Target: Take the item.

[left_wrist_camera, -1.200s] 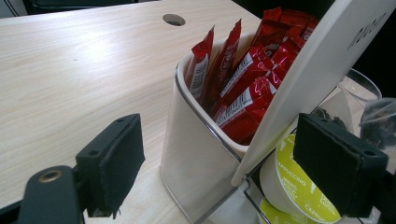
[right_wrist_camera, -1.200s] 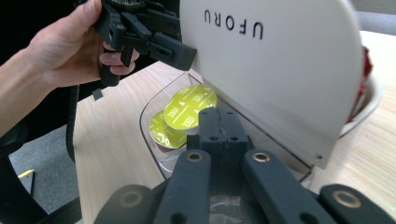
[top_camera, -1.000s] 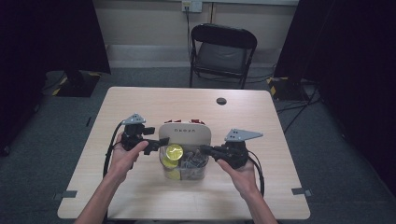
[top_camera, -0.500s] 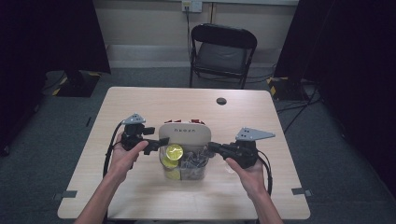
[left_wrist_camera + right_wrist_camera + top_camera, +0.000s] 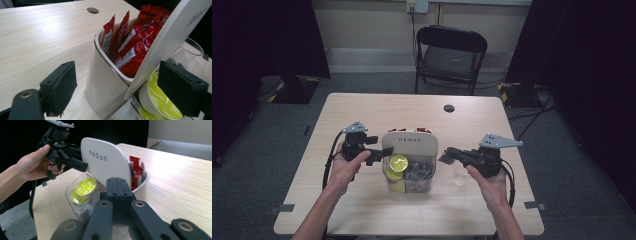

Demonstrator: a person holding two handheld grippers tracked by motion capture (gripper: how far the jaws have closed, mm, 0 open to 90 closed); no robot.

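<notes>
A white organiser (image 5: 409, 145) (image 5: 172, 37) (image 5: 105, 162) stands mid-table. Red sachets (image 5: 409, 130) (image 5: 132, 37) (image 5: 135, 170) fill its back cup. Yellow-lidded capsules (image 5: 399, 162) (image 5: 160, 97) (image 5: 86, 186) sit in its clear front bin (image 5: 417, 175). My left gripper (image 5: 379, 152) (image 5: 121, 88) (image 5: 75, 163) is open at the organiser's left side, its jaws straddling the cup's corner without pressing on it. My right gripper (image 5: 447, 156) (image 5: 119, 187) is shut, its tip a short way right of the organiser. A small grey bit shows at that tip; I cannot tell whether it is held.
The wooden table (image 5: 362, 115) has a round cable hole (image 5: 449, 108) (image 5: 92, 10) near its far edge. A small clear item (image 5: 459, 177) lies under my right gripper. A black folding chair (image 5: 449, 55) stands beyond the table. Cables trail from both grippers.
My right gripper has drawn back to the right, away from the organiser's clear bin, still shut. The left gripper has stayed at the organiser's left side.
</notes>
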